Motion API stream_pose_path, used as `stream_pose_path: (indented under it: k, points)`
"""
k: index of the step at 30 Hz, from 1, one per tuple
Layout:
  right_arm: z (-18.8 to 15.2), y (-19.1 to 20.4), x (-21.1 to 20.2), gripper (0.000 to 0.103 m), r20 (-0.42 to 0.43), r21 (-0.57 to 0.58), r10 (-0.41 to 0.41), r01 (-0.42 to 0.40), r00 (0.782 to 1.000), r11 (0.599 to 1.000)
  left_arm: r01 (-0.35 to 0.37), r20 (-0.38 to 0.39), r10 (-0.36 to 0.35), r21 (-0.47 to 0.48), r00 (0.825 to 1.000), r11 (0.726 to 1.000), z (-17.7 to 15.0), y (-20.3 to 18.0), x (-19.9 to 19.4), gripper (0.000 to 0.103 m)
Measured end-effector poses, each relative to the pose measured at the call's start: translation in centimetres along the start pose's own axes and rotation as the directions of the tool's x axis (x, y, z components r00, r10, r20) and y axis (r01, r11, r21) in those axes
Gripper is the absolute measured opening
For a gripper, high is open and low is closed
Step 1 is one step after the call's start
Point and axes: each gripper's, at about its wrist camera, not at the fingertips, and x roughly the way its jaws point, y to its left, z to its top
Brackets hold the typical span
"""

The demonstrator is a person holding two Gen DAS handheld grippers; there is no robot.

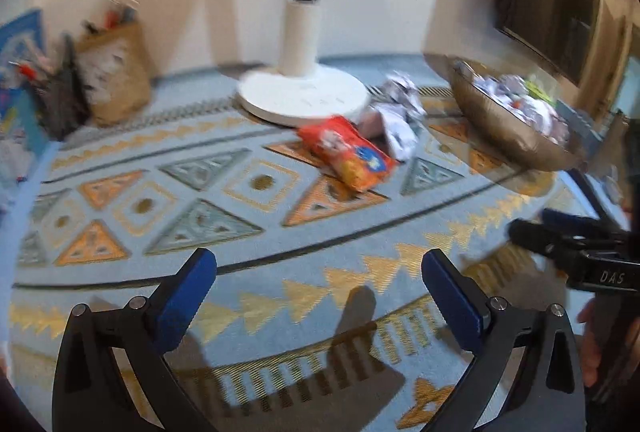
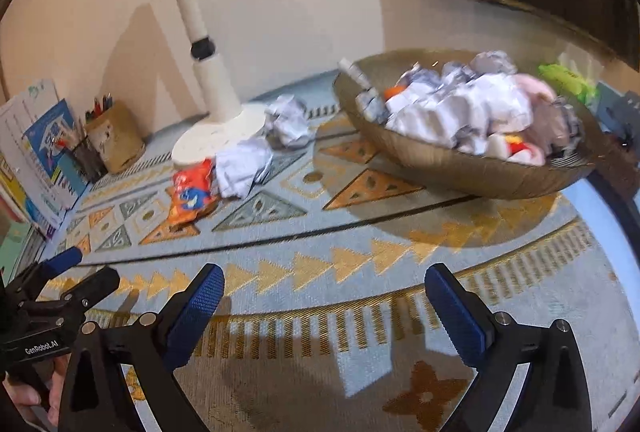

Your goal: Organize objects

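Left wrist view: the left hand-held gripper (image 1: 319, 274) hangs over the patterned rug (image 1: 224, 216) with its 2 blue pads spread wide apart and nothing between them. Taking the white fan base (image 1: 303, 97) as landmark, the orange snack packet (image 1: 349, 151) lies on the rug just in front of it, touching crumpled white paper (image 1: 394, 120) at the base's right edge. The woven basket (image 1: 508, 124), heaped with crumpled paper, sits well right of the base. A brown pencil bag (image 1: 114, 76) stands far left of the base, by the wall. The right hand-held gripper (image 1: 532, 228) enters from the right edge; its jaw gap is too blurred to judge here.

Right wrist view: the right hand-held gripper (image 2: 324, 288) is spread open and empty above the rug (image 2: 360, 272). The snack packet (image 2: 191, 192) lies in front of the fan base (image 2: 218, 138), paper wads (image 2: 288, 122) beside it, and the basket (image 2: 472, 168) to the base's right.
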Motion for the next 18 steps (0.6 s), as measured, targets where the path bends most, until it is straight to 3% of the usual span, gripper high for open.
stream_pose_path:
  k: [2,4,9,10,11,12,15,18]
  points:
    - [0.2,0.2,1.2,0.101,-0.092,0.009,0.047,-0.046,0.995,0.999,0.019,-0.002,-0.019,-0.036,1.0,0.999,1.3,0.5,0.3,0.102]
    - [0.6,0.5,1.7,0.101,-0.121,0.037,0.138,-0.134,0.983,0.99,0.036,0.021,-0.035,-0.041,0.999,0.999,2.7,0.7,0.5,0.102]
    - [4.4,2.0,4.0,0.1,-0.22,0.039,0.137,-0.131,0.966,0.991,0.029,0.056,-0.025,-0.085,0.998,0.996,6.2,1.4,3.4,0.101]
    - [5.1,1.9,4.7,0.094,-0.233,0.066,0.159,-0.147,0.959,0.987,0.023,0.047,-0.02,-0.071,0.999,0.997,6.6,0.9,4.3,0.101]
    - [6.1,1.8,5.6,0.08,-0.236,0.085,0.188,-0.172,0.953,0.981,0.015,0.04,-0.012,-0.058,0.999,0.998,6.8,0.6,4.9,0.099]
    - [6.9,1.8,6.2,0.076,-0.239,0.083,0.191,-0.176,0.952,0.981,0.006,0.03,-0.005,-0.043,1.0,0.999,6.9,0.2,5.8,0.095]
    - [8.9,2.8,8.9,0.071,-0.244,0.03,0.138,-0.135,0.96,0.99,-0.015,-0.043,0.014,-0.022,0.999,1.0,7.2,-0.4,8.1,0.085]
    - [9.6,3.2,11.3,0.071,-0.243,0.038,0.14,-0.135,0.96,0.99,0.01,-0.07,-0.012,-0.022,0.998,1.0,7.3,-0.5,8.6,0.085]
